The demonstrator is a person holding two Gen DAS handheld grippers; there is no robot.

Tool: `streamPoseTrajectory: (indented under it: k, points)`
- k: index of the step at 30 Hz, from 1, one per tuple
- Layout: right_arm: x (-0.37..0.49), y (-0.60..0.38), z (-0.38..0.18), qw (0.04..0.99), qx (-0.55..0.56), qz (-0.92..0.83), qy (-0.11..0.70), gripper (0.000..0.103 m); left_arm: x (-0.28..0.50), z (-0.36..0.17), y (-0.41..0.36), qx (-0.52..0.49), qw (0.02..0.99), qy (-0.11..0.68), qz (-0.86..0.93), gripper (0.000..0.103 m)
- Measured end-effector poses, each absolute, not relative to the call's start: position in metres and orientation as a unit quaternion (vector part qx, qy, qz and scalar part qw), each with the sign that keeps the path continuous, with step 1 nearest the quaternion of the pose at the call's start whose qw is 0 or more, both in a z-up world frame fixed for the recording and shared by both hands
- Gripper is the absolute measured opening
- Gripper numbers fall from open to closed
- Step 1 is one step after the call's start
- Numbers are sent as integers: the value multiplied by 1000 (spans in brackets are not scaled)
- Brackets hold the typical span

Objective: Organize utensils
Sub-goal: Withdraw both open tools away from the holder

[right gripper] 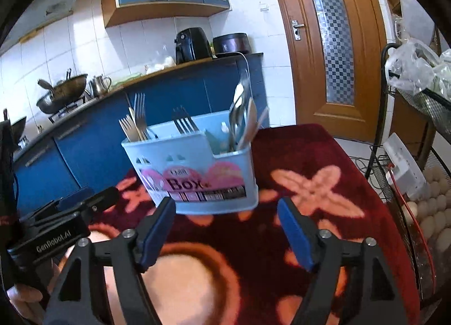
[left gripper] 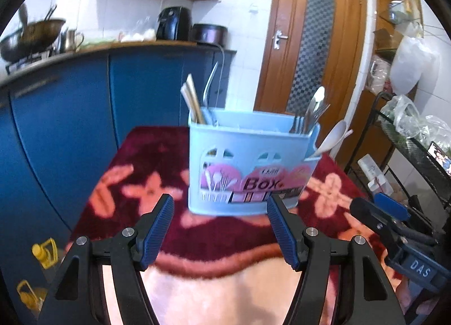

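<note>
Pale blue utensil caddy [left gripper: 251, 167] upright on the red floral table [left gripper: 157, 161], just ahead of both grippers, jaws of left gripper [left gripper: 220, 229] and right gripper [right gripper: 227, 230] spread wide, empty. Only from the left: chopsticks [left gripper: 193, 102], white spoon [left gripper: 334, 136]. Only from the right: forks [right gripper: 138, 122] fanned at the far end.

One utensil box [left gripper: 248, 172] – two grippers, several forks [right gripper: 135, 124]
</note>
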State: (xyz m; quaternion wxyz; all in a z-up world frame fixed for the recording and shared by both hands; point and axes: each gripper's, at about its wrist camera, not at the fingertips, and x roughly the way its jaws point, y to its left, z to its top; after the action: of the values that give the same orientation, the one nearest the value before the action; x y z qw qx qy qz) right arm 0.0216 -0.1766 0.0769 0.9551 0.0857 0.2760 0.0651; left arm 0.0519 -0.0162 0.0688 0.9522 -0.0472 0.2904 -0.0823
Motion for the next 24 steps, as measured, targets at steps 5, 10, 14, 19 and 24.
streamPoseTrajectory:
  k: [5, 10, 14, 19, 24]
  points:
    - [19, -176, 60, 953, 81, 60, 287, 79, 53, 52, -18, -41, 951, 297, -76, 70]
    - [19, -176, 48, 948, 82, 60, 302, 79, 54, 42, -21, -35, 950, 302, -69, 70]
    - [18, -177, 43, 946, 87, 58, 306, 79, 55, 34, -24, -32, 948, 308, -66, 70]
    - [18, -179, 37, 943, 93, 58, 315, 79, 53, 31, -27, -26, 949, 309, -64, 70]
    - [16, -179, 34, 941, 96, 58, 319, 79, 54, 29, -27, -33, 947, 313, -67, 70]
